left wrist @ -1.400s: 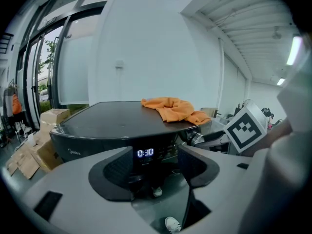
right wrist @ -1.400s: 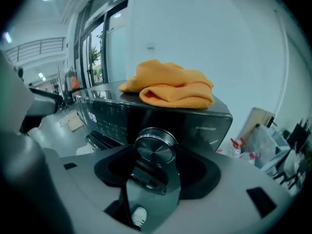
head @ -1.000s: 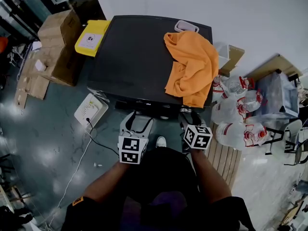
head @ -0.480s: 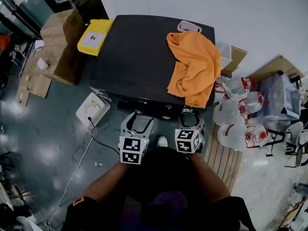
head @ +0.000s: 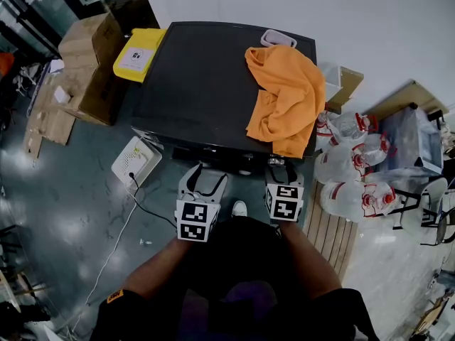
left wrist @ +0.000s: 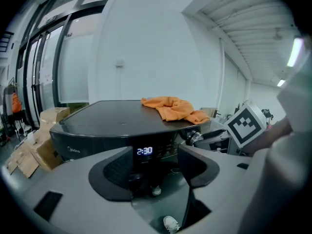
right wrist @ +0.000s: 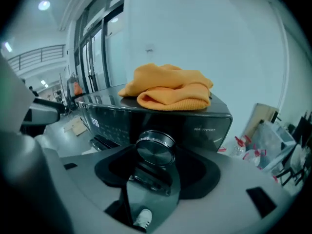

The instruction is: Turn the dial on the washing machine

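The black washing machine (head: 206,84) stands in front of me, an orange towel (head: 284,98) heaped on its right side. In the right gripper view the round metal dial (right wrist: 155,149) on its front panel sits between the jaws of my right gripper (right wrist: 157,165), which are closing on it; the pads meet its rim. From above, my right gripper (head: 283,168) is against the machine's front right corner. My left gripper (head: 205,176) hangs open just short of the front panel, nothing between its jaws, facing the lit display (left wrist: 145,151).
Cardboard boxes (head: 85,55) and a yellow box (head: 136,54) stand left of the machine. A white device (head: 134,162) with a cable lies on the floor at front left. Large water bottles (head: 348,169) and a wooden pallet (head: 327,226) crowd the right side.
The right gripper has rolled at the dial: its marker cube was tilted a second ago, swung left, and now sits square. The left gripper has stayed put.
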A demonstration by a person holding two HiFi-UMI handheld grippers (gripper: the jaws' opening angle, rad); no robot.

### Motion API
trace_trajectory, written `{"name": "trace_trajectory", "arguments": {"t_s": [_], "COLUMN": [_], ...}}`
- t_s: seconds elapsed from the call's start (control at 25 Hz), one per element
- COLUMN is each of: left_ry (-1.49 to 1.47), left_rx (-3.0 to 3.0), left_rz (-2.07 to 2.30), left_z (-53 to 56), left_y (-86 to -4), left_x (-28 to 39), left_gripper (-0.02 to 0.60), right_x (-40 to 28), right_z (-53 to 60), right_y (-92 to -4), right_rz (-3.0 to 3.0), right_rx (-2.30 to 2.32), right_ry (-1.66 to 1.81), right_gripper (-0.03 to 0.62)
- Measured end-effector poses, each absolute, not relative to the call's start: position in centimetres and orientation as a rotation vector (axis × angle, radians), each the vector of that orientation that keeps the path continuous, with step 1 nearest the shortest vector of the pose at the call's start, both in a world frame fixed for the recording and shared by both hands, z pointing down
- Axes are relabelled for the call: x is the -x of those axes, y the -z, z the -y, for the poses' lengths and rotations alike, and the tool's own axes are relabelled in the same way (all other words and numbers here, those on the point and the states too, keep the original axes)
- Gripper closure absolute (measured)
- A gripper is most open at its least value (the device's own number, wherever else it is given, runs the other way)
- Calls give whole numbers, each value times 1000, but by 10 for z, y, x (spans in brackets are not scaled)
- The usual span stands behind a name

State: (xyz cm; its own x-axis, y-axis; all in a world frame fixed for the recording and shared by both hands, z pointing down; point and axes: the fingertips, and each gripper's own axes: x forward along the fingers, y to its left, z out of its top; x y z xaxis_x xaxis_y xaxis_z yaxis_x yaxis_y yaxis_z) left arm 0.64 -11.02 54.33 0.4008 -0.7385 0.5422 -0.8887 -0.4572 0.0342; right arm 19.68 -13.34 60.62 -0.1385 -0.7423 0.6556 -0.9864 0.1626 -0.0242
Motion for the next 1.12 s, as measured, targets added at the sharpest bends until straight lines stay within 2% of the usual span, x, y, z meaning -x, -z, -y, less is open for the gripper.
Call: {"name": "trace_trajectory", "arguments": {"t_s": [0.2,0.32,0.8,1.12], "left_ry": [-661,-661,-671,-666], "left_rx": [-2349,-2354,-2349,-2338], "left_rz": [1399,1394,1420,1432], "left_z": [109,110,111,111], "left_y": [-544,-545,-543,-543], "left_x": [-10,-12,-8,-3], "left_gripper": [291,291,291,291], "right_x": [-199,-199,-185,-190], "right_z": [134,135,135,136], "right_y": [-608,-607,-598,-600], "right_rz": [2045,2069,1881,1805], "right_rx": [-1659,-1647,-1577,-1592], "right_ry": [-885,-898,-402,-329], "right_gripper": [324,324,287,292]}}
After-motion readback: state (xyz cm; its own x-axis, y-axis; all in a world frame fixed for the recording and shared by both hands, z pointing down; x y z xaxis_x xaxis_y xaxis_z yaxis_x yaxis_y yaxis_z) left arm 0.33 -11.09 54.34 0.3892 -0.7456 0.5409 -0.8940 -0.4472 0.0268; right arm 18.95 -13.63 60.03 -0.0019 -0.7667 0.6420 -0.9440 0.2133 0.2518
